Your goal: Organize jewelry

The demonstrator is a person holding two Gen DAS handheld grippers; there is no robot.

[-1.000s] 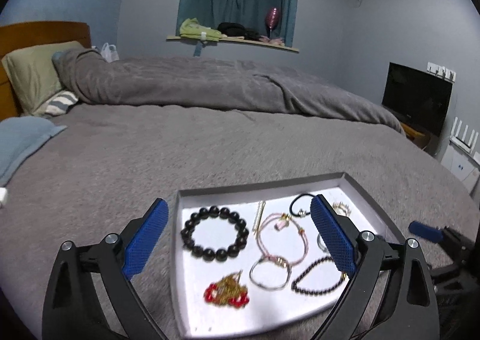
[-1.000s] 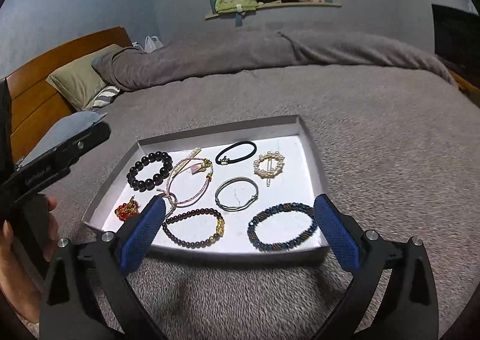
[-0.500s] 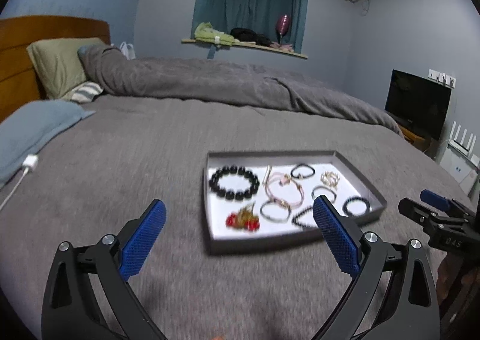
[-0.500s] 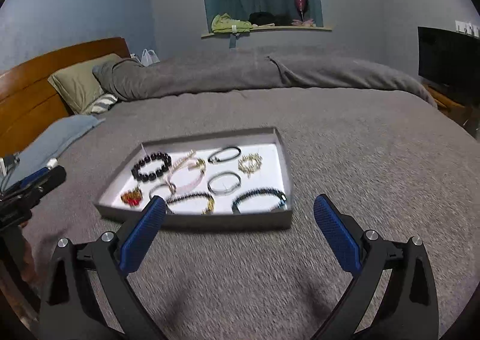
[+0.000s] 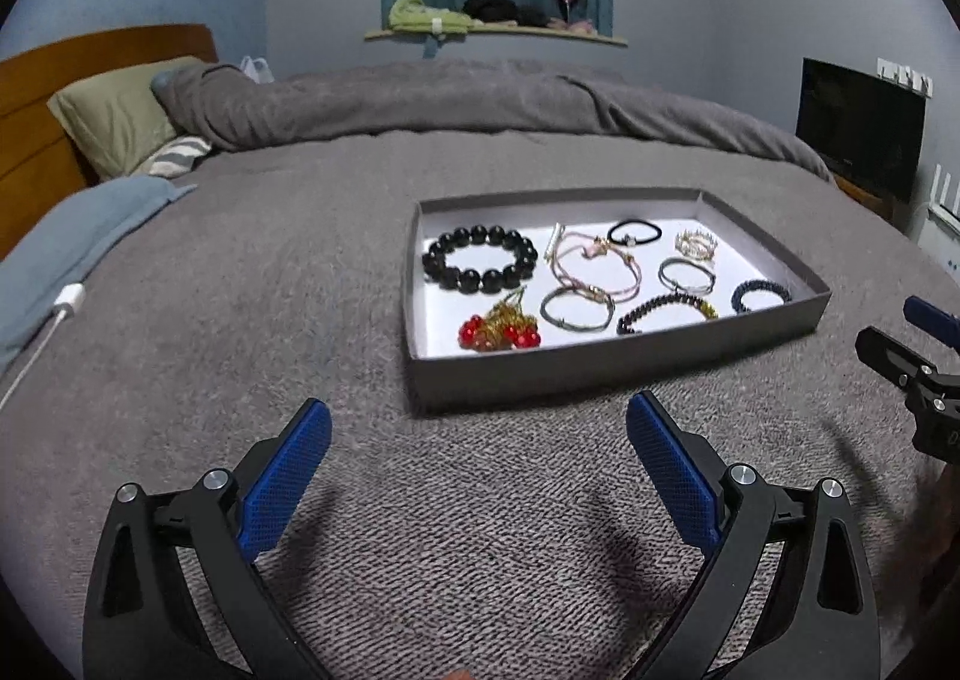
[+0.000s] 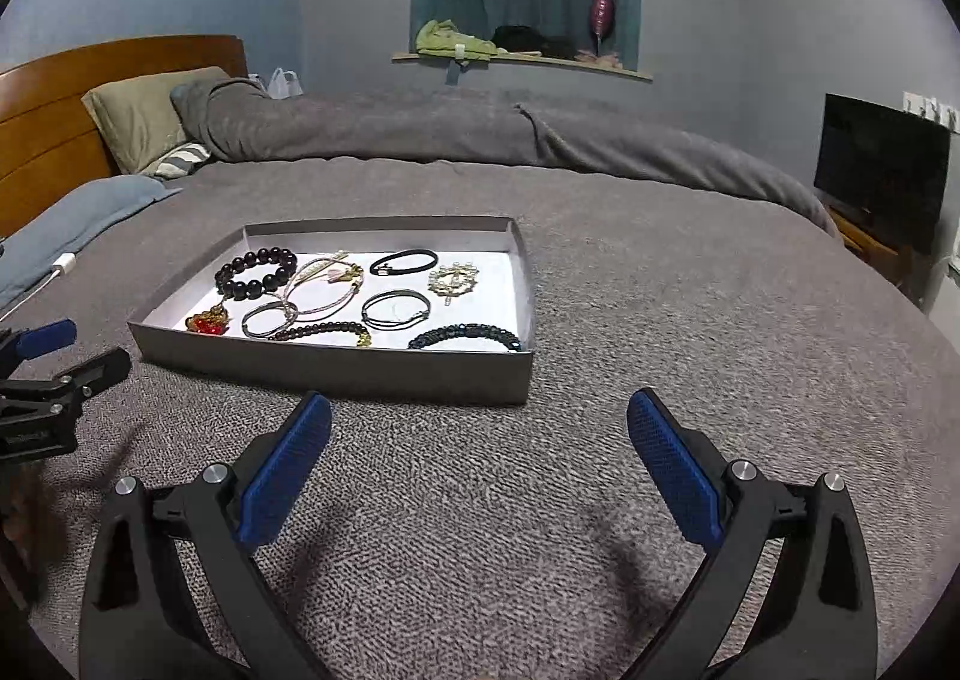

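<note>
Jewelry sits laid out in the grey tray (image 5: 600,368) ahead of both tongs, which we have drawn back, left gripper (image 5: 477,434) and right gripper (image 6: 479,428) spread empty, so sorting looks finished

Bare grey bedspread (image 5: 252,272) lies open between both spread-jawed grippers and the tray (image 5: 606,365); left gripper (image 5: 477,440) and right gripper (image 6: 479,434) have clear runs to its near wall. Tray wall is the only barrier. Inside, pieces are packed close: black bead bracelet (image 5: 478,266), red charm (image 5: 499,329), thin gaps of white floor between. Charger cable (image 5: 57,314) lies far left.
</note>
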